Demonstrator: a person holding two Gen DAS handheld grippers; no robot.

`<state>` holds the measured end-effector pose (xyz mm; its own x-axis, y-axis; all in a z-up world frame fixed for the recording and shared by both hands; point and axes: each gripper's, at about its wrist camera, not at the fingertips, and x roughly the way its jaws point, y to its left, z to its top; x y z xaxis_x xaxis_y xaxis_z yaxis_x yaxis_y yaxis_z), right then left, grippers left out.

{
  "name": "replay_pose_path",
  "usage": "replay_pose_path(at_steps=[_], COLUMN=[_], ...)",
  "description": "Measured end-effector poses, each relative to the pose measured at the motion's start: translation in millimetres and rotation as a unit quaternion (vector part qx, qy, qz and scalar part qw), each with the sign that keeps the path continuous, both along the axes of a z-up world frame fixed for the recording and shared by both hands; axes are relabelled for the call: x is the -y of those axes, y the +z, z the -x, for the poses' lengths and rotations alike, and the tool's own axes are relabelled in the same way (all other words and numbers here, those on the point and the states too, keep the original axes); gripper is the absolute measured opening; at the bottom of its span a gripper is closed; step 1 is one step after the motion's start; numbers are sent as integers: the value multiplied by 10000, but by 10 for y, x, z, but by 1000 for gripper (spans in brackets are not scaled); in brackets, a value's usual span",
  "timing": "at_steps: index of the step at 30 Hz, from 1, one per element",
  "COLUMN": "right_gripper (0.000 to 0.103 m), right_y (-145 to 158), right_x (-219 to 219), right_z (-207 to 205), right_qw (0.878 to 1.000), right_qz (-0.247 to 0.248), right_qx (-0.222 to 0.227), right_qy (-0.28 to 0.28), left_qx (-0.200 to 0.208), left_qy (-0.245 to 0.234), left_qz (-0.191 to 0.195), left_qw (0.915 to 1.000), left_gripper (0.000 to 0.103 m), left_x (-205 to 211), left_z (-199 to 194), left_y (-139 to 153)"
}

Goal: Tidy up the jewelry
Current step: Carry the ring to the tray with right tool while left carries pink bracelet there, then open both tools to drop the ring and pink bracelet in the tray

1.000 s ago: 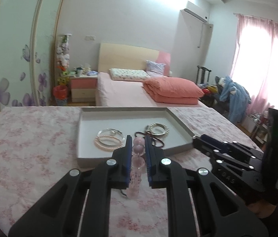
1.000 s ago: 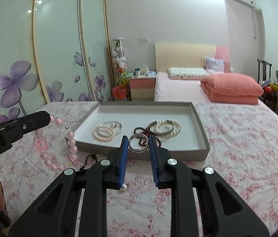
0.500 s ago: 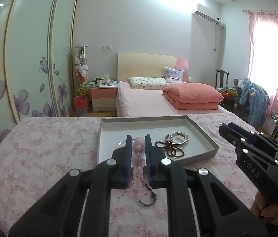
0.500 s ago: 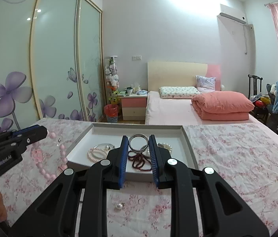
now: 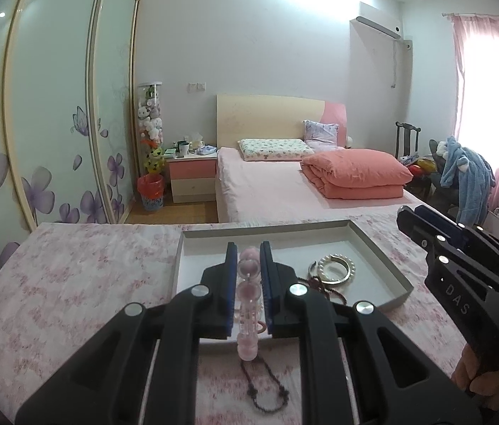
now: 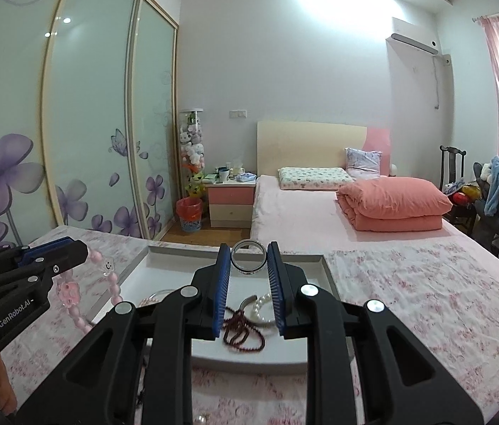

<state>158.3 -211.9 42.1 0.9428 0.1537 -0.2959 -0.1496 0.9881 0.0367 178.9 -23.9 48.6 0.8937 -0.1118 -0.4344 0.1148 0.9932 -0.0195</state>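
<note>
Left fingers [image 5: 247, 260] clamping pink bead bracelet [image 5: 248, 301], right fingers [image 6: 249, 260] gripping silver ring [image 6: 247, 257], tray [image 5: 373, 248] holding pearl bracelet [image 5: 334, 265].

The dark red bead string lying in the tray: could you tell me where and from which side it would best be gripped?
Grip the dark red bead string at its bunched loops, coming straight down from above. It lies slack and flat on the tray floor, so a side approach would likely meet the wall. Both grippers are full now: left on pink beads, right on a metal bangle.

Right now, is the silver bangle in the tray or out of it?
Out: the silver bangle is pinched upright in the right gripper, held above the tray, where the pearl bracelet and dark beads lie.
</note>
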Motion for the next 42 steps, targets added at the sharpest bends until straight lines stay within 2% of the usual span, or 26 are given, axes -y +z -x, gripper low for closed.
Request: replay_pose_path(at_steps=[9,18,27,29,30,31,42], right_gripper=[22,22,23,30,39,41,41], right_y=[-120,-388,-498,-518,-524,-527,-439], right_x=[-13,-57,-102,-86,-70,-44,177], right_z=[-342,-726,-929,-931,-926,-898,-670], right_qw=[9997,9964,9926,9915,9915,9918,9915], right_qz=[-95,-251,-335,-356,-355,-346,-532], right_qx=[-201,-809,-1167,-1247,-1251,-1230,-1187], right_qy=[-89,-56,66,103,99,67,-43], left_qx=[-151,-403,-641,-621,-619,-600,-602], left_qy=[-10,-16,-13,43,59,99,520], left_qz=[-42,92,203,252,276,308,491], left_qw=[9999,9991,9977,9977,9977,9977,9956], left_gripper=[13,13,14,17,20,21,22], left_x=[46,62,73,30,5,-34,-448], left_z=[-396,-772,-1009,-1021,-1020,-1011,-796], left_y=[-146,-344,-489,-490,-483,-470,-388])
